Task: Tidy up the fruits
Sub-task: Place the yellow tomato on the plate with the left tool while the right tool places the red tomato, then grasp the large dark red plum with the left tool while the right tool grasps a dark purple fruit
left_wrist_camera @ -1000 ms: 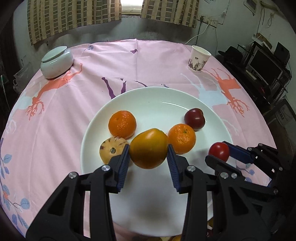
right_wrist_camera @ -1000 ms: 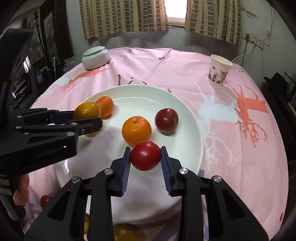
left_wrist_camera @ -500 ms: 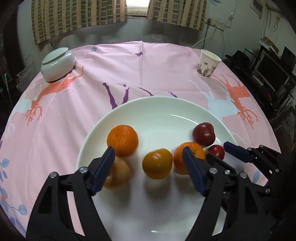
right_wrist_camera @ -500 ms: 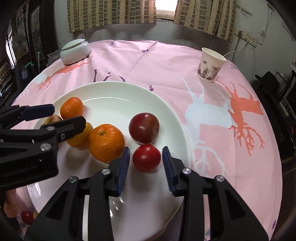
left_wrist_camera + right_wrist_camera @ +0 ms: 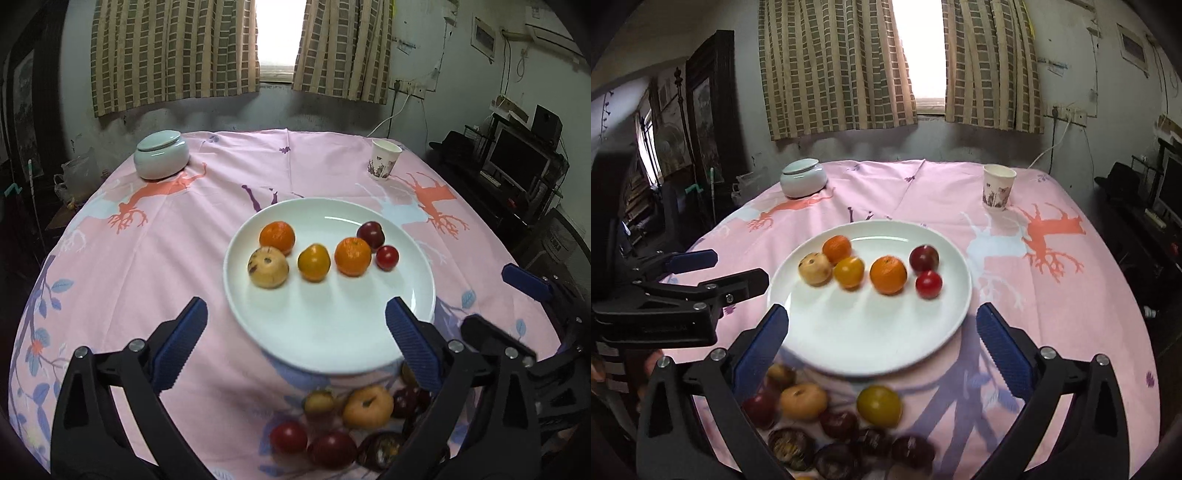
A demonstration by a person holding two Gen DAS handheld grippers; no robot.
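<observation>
Fruits sit in two groups: six on the round white ceramic plate (image 5: 332,343), the rest heaped on the pink-clothed counter (image 5: 147,258) just before its near rim. Left hand-held gripper (image 5: 295,339) and right hand-held gripper (image 5: 881,341) both gape wide, empty. Round fruit (image 5: 879,405) may roll off the counter's edge if nudged.

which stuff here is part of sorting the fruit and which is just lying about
Part of the job:
- plate
- fruit on plate: two oranges, yellow fruit, tan fruit, dark plum, red fruit
- loose fruit pile on the cloth
- left gripper, right gripper, both with jaws open

Lying about:
- lidded jar
- paper cup
</observation>
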